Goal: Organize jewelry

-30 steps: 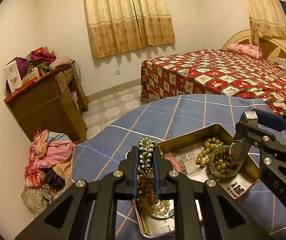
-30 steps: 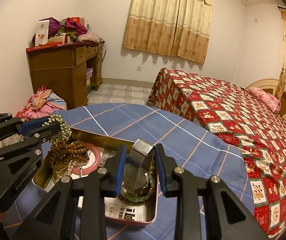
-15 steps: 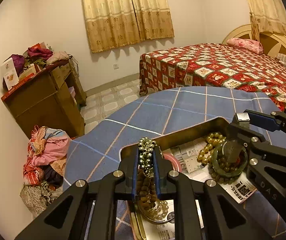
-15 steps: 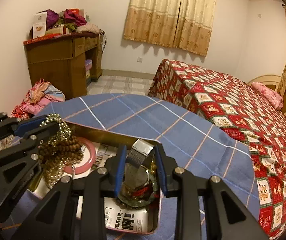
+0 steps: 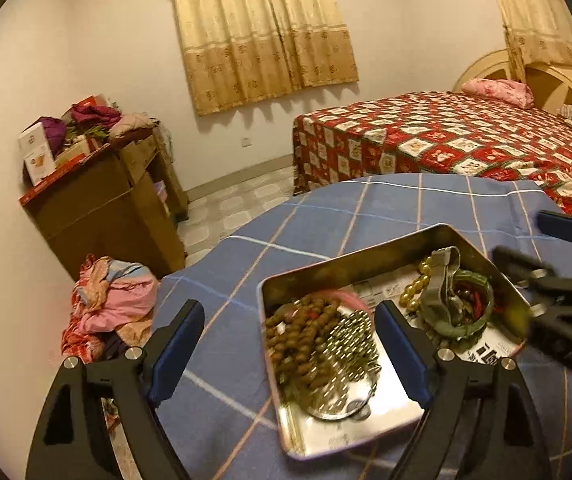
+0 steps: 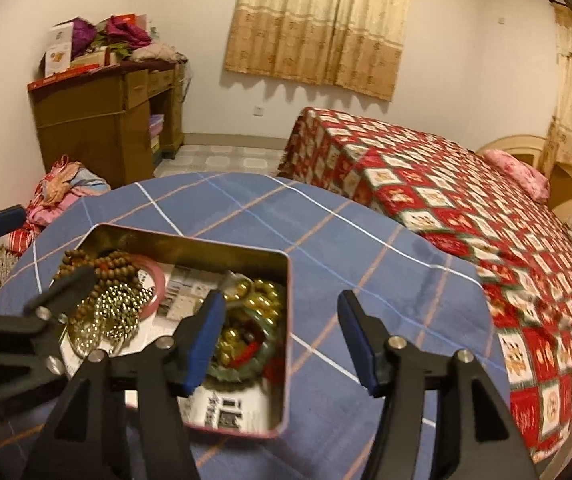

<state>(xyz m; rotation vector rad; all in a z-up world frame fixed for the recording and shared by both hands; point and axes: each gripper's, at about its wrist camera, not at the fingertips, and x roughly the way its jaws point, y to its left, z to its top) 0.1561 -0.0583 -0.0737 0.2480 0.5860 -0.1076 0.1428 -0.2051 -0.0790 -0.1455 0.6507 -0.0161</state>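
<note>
Beads (image 5: 306, 344) and watch (image 5: 440, 284) dropped into the tin (image 5: 366, 256); both grippers' jaws just opened wide, empty

A shiny rectangular metal tin (image 5: 426, 236) is lined with printed paper (image 6: 229, 408). Matt brown wooden beads (image 5: 298, 336) and glossy gold-coloured beads (image 6: 261, 300), possibly plastic, are seen inside it. A blue checked woven tablecloth (image 6: 346, 240) looks matt.

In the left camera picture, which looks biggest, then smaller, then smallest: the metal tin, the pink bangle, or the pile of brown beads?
1. Metal tin, easily the biggest.
2. Brown beads, a pile covering part of the tin's floor.
3. Pink bangle, smallest, though the beads hide most of it, so its full size is unsure.
</note>
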